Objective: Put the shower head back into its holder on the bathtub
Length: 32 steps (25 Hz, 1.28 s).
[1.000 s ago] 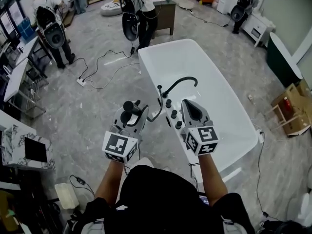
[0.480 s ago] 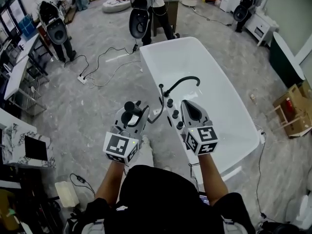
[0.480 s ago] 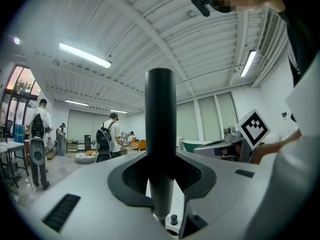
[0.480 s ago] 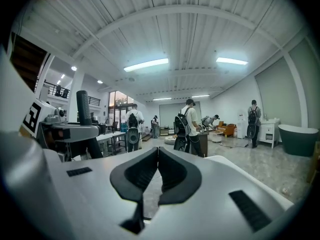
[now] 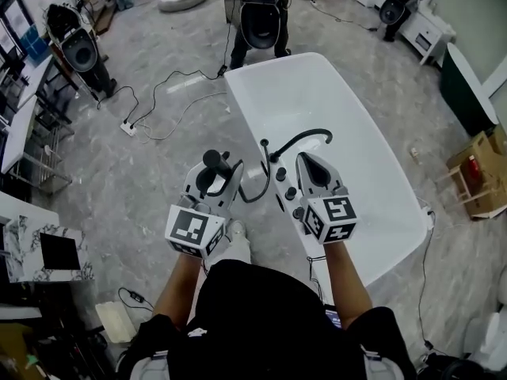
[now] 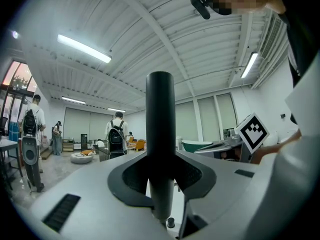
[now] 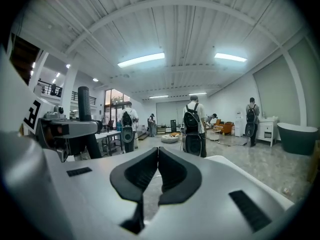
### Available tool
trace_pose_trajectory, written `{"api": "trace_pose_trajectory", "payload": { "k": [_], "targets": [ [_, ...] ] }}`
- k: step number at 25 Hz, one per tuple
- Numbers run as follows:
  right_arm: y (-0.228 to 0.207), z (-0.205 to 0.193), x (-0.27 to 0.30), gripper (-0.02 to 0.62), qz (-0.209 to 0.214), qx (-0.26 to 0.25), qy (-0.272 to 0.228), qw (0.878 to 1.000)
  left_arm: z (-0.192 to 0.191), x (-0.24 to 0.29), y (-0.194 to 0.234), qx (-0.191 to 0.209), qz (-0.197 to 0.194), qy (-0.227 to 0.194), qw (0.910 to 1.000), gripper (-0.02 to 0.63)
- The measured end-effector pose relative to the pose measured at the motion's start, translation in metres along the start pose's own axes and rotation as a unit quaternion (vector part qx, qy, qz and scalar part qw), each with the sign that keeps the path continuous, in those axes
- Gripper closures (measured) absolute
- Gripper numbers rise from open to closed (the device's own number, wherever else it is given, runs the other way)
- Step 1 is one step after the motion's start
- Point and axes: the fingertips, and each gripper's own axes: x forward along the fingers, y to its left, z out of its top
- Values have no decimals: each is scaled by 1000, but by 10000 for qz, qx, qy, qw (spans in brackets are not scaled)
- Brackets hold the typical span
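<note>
The left gripper (image 5: 215, 178) fingers clamp the upright black shower head (image 6: 160, 134); the right gripper (image 5: 308, 162) fingers are together above the bathtub (image 5: 317, 93) rim

The head view looks steeply down on the bathtub (image 5: 317, 101) from above its near end. Each gripper view rides close behind its own jaws, on the left claw (image 6: 161, 179) and the right claw (image 7: 158, 156). Both face level toward the bathtub's far end, where all three views share a backpacked person (image 5: 257, 6).

Grey hand-held grippers (image 5: 214, 172) (image 5: 305, 159), marker cubes (image 5: 192, 232), apparently black top (image 5: 245, 315).
</note>
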Motion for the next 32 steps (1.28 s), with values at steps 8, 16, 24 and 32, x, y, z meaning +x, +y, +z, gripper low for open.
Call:
{"api": "trace_pose_trajectory", "payload": {
  "k": [8, 16, 24, 32],
  "targets": [
    [-22, 19, 85, 572, -137, -12, 95, 9999, 14, 65, 68, -99, -107, -101, 9998, 479],
    [-29, 44, 149, 572, -306, -52, 71, 9995, 36, 110, 126, -28, -326, -333, 9989, 479],
    [-29, 48, 203, 572, -433, 43, 78, 9990, 38, 133, 176, -27, -449, -402, 9982, 479],
    [-25, 34, 240, 572, -495, 56, 278, 9984, 27, 153, 214, -86, -492, -368, 9981, 479]
  ]
}}
